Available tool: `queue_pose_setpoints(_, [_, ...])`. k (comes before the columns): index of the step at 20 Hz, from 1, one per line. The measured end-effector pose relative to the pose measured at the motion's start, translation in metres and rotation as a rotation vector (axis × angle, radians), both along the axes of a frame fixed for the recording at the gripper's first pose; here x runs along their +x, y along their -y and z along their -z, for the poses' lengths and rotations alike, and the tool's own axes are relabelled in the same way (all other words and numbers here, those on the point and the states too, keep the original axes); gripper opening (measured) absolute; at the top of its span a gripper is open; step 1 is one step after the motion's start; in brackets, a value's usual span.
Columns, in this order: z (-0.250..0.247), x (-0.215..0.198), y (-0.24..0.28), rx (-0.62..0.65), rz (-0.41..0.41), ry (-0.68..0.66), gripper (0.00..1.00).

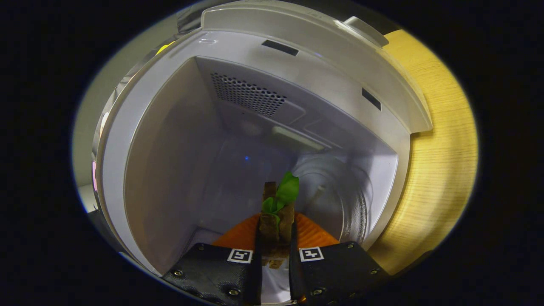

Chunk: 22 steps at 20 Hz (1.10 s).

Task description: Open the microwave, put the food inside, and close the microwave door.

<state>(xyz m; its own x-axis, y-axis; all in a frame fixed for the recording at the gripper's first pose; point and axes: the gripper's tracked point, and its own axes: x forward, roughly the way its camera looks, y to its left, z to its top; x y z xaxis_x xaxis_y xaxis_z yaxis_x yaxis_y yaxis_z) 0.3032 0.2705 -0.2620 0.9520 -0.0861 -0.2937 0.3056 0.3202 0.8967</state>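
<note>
Food (278, 212) sits pinched between the fingers of my gripper (275, 250): a brown stem-like piece with green leaves (288, 189) at its far end, and an orange, ribbed body spreading out to either side just behind the fingers. Both fingers press on the brown part, so the tongs are closed on the food, gripping it by the narrow stalk. I judge that is the sensible hold, since the orange body looks too wide for the jaws and the stalk gives two flat sides to clamp.

Around the food lies the open cavity of the microwave (170, 170). I have the piece already past the front opening, with the leaves pointing toward the back wall. Beyond and a little to one side is the glass turntable (340, 187), which reads as the landing spot; the food hangs near its edge, and I cannot tell whether the orange body touches it yet. A perforated vent panel (248, 95) and a small lamp cover (297, 138) show on one inner wall.

Outside the cavity, the pale casing rim (314, 38) frames the opening, and a wooden surface (437, 140) lies beside the appliance. By my reckoning the door is open and the placing step is under way; release and closing remain.
</note>
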Motion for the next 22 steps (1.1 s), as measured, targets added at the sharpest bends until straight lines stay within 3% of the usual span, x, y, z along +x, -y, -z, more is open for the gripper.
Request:
queue_pose_setpoints(4, [0.005,-0.004,0.002,-0.027,-0.016,-0.049,0.39])
queue_pose_setpoints(8, [0.004,-0.010,-0.001,-0.099,-0.073,-0.085,0.60])
queue_pose_setpoints(11, [-0.005,-0.017,-0.007,-0.118,-0.126,-0.090,0.60])
queue_pose_setpoints(17, [-0.029,-0.029,0.017,-0.296,-0.120,-0.082,0.60])
queue_pose_setpoints(22, [-0.040,-0.059,0.017,-0.403,-0.207,-0.086,0.60])
